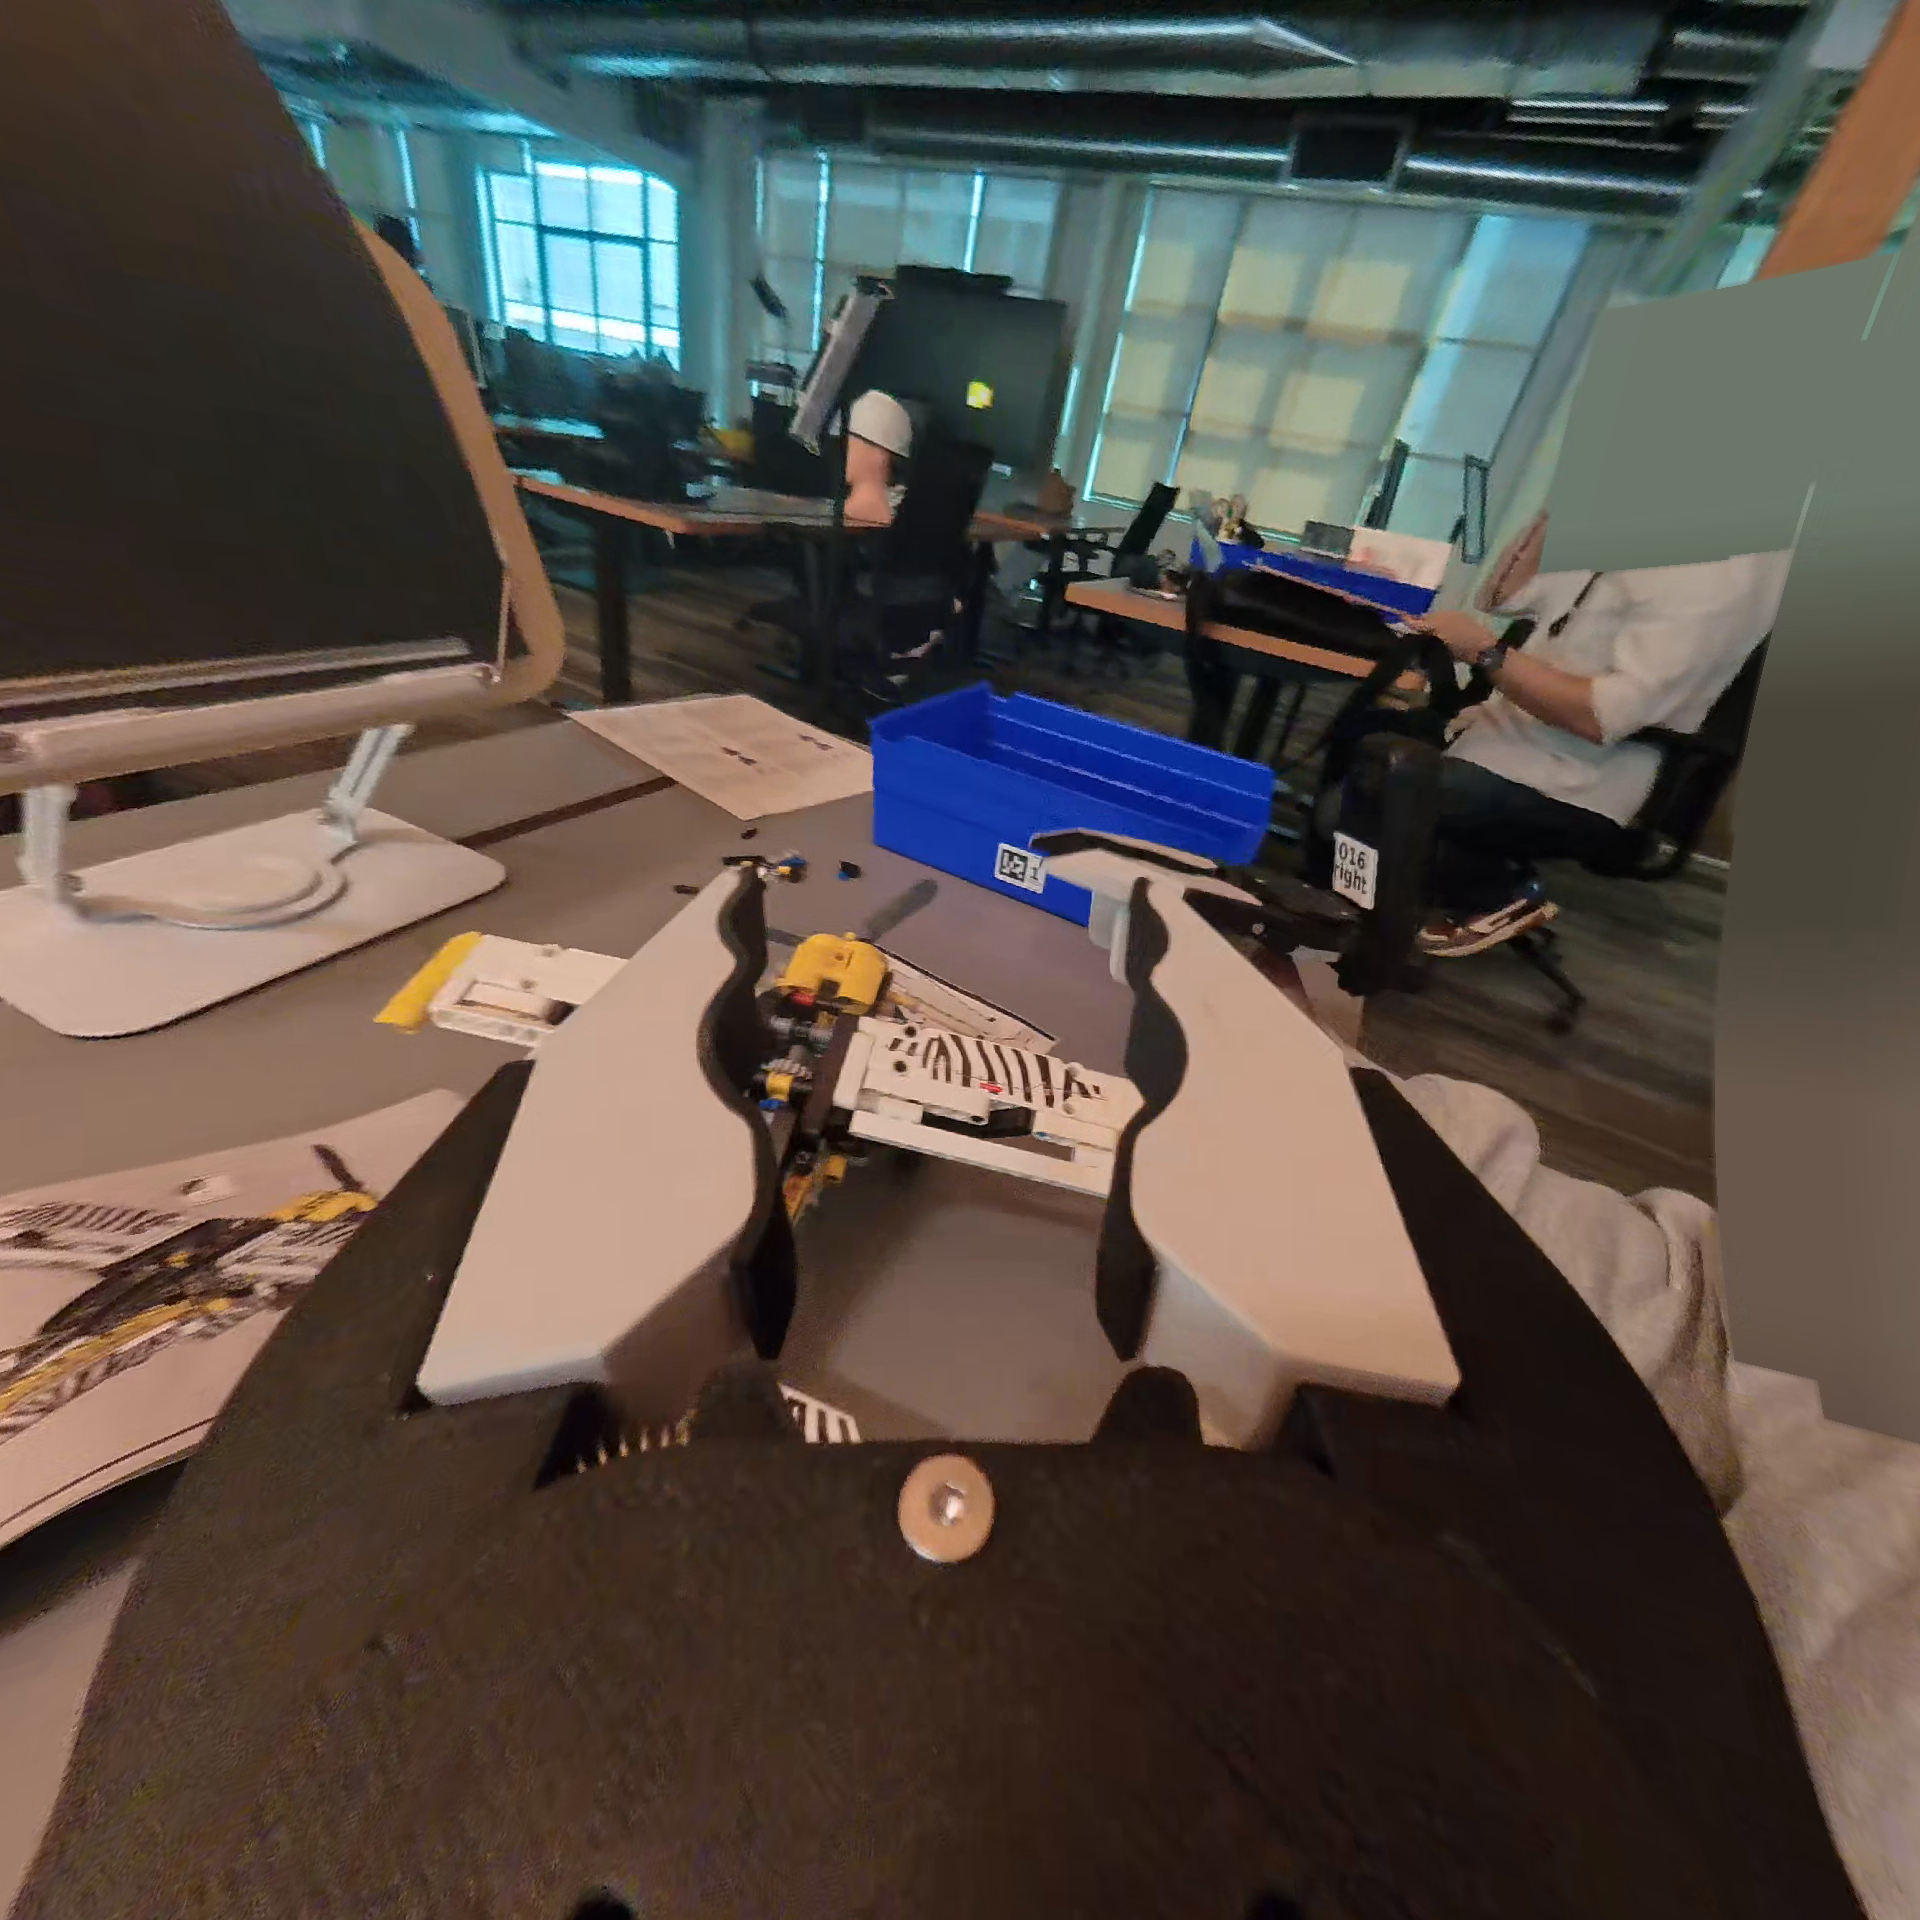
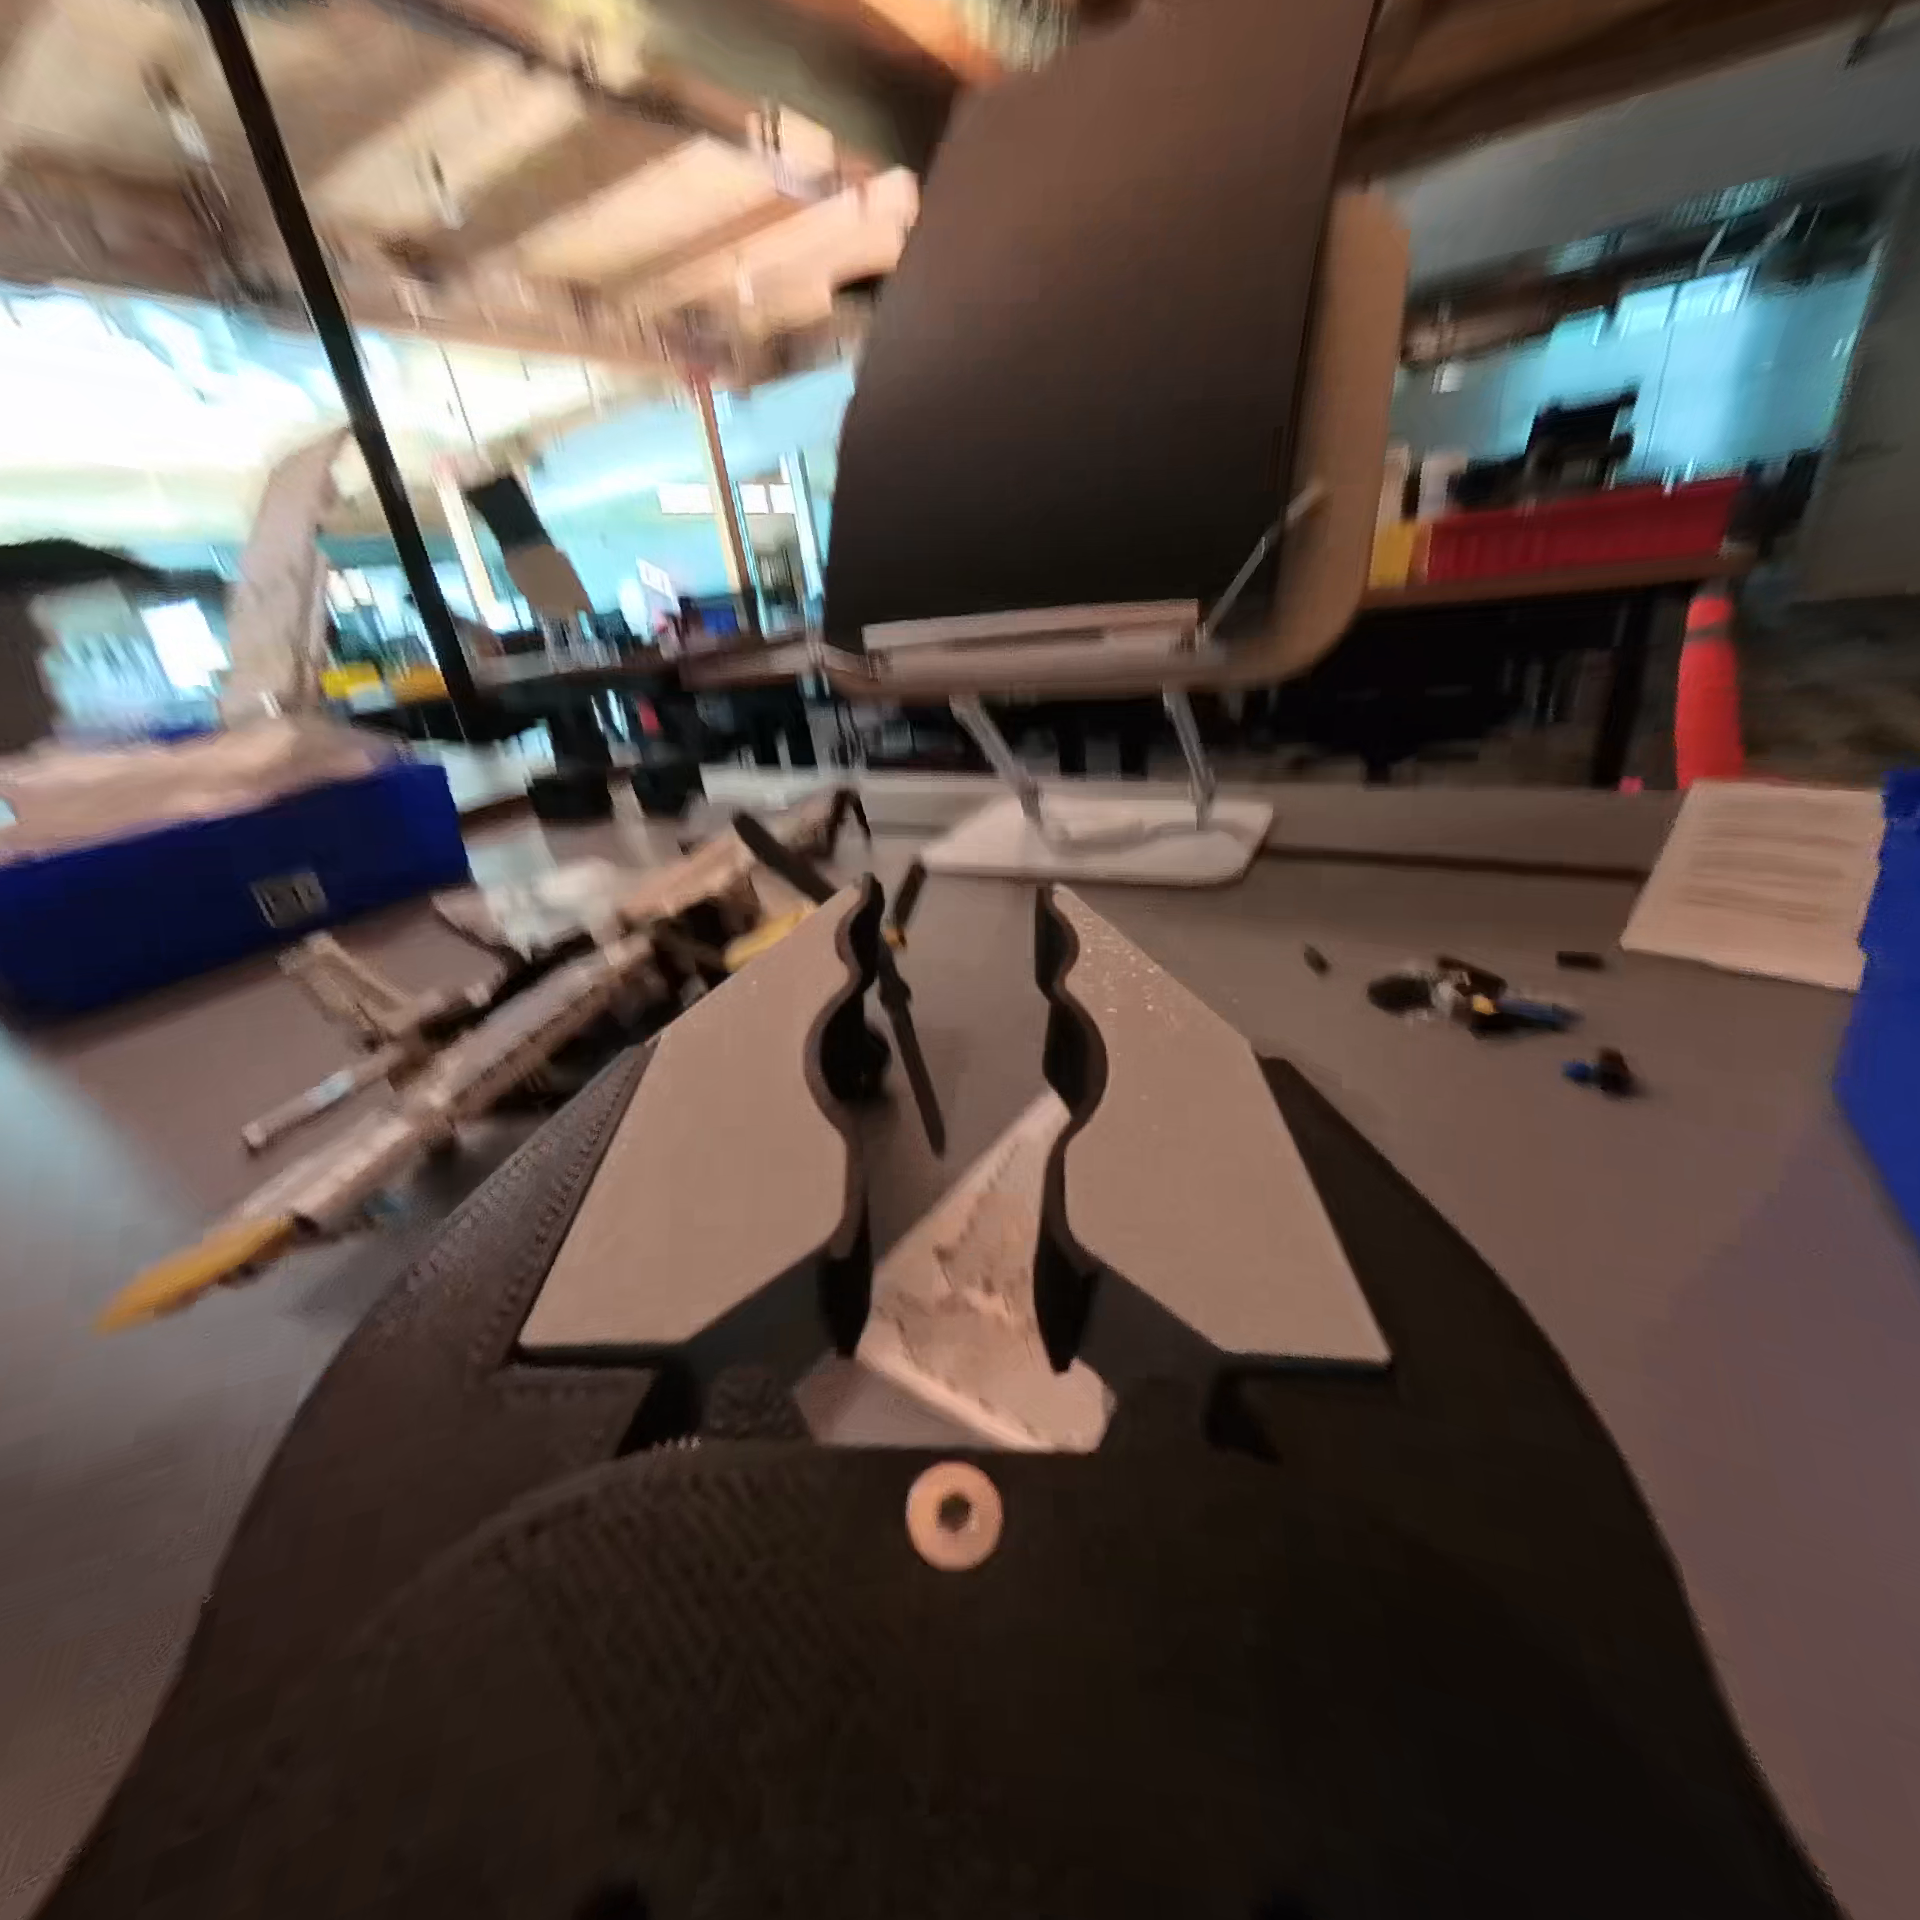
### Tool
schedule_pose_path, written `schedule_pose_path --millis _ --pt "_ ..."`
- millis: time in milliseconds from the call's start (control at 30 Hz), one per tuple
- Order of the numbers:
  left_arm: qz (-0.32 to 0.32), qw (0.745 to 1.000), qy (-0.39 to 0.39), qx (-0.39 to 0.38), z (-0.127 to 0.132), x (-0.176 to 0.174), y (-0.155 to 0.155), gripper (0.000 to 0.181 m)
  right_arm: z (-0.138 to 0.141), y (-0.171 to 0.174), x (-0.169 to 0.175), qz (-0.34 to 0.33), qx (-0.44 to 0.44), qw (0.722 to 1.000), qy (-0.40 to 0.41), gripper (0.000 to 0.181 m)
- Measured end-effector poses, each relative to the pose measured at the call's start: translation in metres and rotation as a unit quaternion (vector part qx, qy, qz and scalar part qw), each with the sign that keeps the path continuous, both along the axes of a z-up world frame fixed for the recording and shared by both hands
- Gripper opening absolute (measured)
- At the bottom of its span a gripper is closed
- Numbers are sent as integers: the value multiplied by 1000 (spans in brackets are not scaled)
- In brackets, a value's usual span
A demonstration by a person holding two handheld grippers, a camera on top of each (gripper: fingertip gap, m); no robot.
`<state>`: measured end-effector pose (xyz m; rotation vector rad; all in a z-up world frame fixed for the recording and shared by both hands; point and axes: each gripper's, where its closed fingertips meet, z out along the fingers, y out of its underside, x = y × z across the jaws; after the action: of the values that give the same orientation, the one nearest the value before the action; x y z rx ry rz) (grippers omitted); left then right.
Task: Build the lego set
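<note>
The lego model (image 1: 935, 1070), a yellow, black and white build with zebra-striped panels, lies on the grey table (image 1: 935, 1299). My left gripper (image 1: 940, 888) is open, its fingers spread wide either side of the model, holding nothing. My right gripper (image 2: 956, 888) is open with a narrower gap and shows in the left wrist view (image 1: 1122, 873) just beyond the model. A thin black blade (image 2: 904, 1029) of the model stands between its fingers, close to the left one. A white striped panel (image 2: 966, 1278) lies under the gap. The rest of the model (image 2: 468, 1039) is blurred at left.
A blue bin (image 1: 1060, 779) stands behind the model, another (image 2: 208, 894) across the table. Small loose pieces (image 2: 1475, 987) lie near a paper sheet (image 2: 1766, 883). A white-and-yellow sub-assembly (image 1: 499, 987), the instruction booklet (image 1: 156, 1299) and a screen on a stand (image 1: 260, 894) are at left. The grippers' ends are close to 25 cm from one another.
</note>
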<state>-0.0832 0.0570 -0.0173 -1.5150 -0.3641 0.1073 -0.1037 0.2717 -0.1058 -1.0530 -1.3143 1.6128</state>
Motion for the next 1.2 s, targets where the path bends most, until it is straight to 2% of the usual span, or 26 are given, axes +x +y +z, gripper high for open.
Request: schedule_pose_path --millis 33,133,200,267,367,400,467,600,667,767,867,1033,1200 --pt "6 1000 -5 0 2 -3 -5 61 -14 1 -5 -2 30 999 -41 28" --pt "49 998 -25 -25 -2 -20 -22 26 -48 13 -16 -41 128 983 -124 40" --pt "89 995 -23 -31 -3 -34 -36 19 -54 17 -17 -59 160 976 -133 42" --pt "110 993 -30 -34 -5 -43 -47 0 -55 13 -17 -42 148 979 -137 44" --pt "122 990 -56 -32 -11 -52 -59 0 -58 7 -16 -16 141 979 -146 46" --pt "124 990 -64 -34 -14 -55 -61 4 -58 5 -16 -14 147 978 -146 46" --pt "127 988 -75 -48 -24 -60 -63 25 -62 2 -17 -14 165 975 -151 45" --pt "131 984 -60 -103 -61 -76 -64 59 -70 -6 -18 -5 195 966 -167 47" --pt "109 989 -41 -95 -74 -78 -58 89 -69 -14 -16 6 205 966 -156 46" --pt "59 993 -74 -65 -86 -71 -47 106 -61 -22 -11 17 199 971 -131 43" --pt "37 994 -81 -56 -89 -65 -38 107 -58 -21 -9 16 190 974 -125 43" --pt "25 989 -68 -132 -115 -56 -21 110 -64 -26 -8 20 211 968 -134 40" --pt "10 986 -37 -160 -103 -39 3 101 -78 -43 -7 21 286 947 -144 38"
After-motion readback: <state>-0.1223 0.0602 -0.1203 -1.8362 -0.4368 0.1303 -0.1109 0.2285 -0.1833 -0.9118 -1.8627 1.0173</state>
